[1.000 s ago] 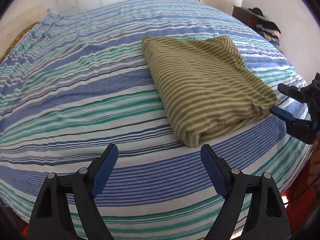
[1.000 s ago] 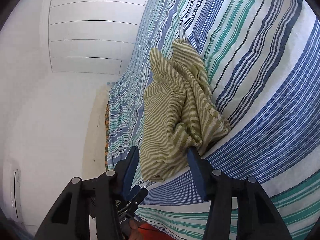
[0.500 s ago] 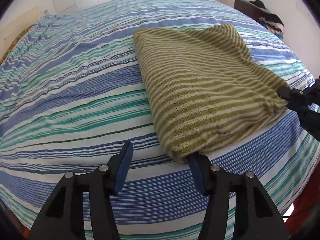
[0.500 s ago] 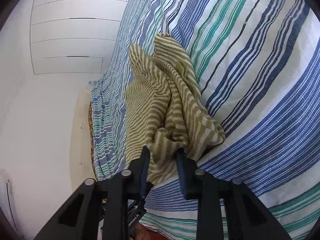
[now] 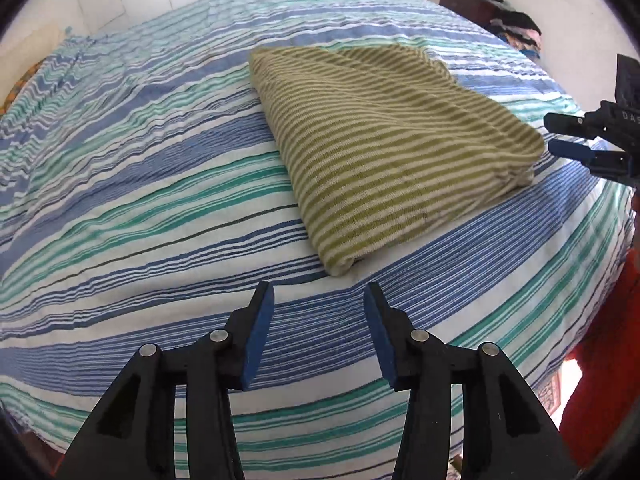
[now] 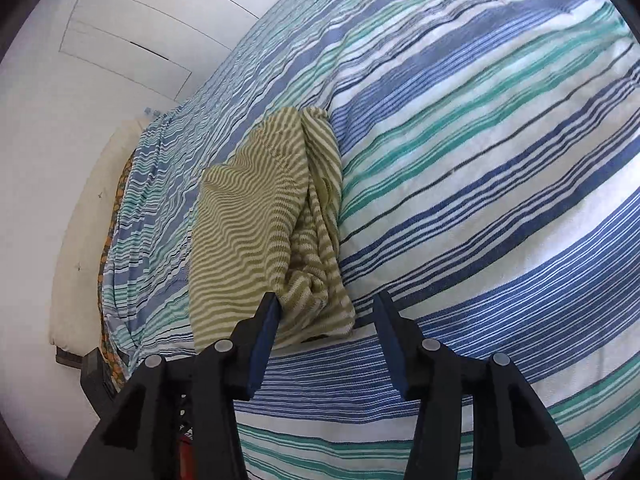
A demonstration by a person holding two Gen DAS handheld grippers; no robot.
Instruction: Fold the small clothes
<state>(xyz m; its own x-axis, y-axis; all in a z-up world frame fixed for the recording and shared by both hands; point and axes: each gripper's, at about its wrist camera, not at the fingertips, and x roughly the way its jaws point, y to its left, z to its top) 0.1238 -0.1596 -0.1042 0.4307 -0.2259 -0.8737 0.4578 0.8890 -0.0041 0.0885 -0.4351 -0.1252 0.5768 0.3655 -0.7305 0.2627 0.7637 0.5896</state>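
Note:
An olive-and-cream striped garment lies folded into a rough rectangle on the striped bed sheet. My left gripper hovers just short of the garment's near corner, its jaws opening with nothing between them. My right gripper shows at the right edge of the left wrist view, beside the garment's right corner and clear of it. In the right wrist view the garment runs away from me; its bunched corner sits just ahead of my right gripper, whose jaws are opening and do not pinch the cloth.
The blue, green and white striped sheet covers the whole bed. White cupboard doors stand behind it. A dark dresser with a heap of clothes is at the far right. A person's red clothing is by the bed's right edge.
Half a second ago both grippers were closed on corners of the garment. Both have now let go, opened and pulled back a little, and the garment lies flat on the sheet.

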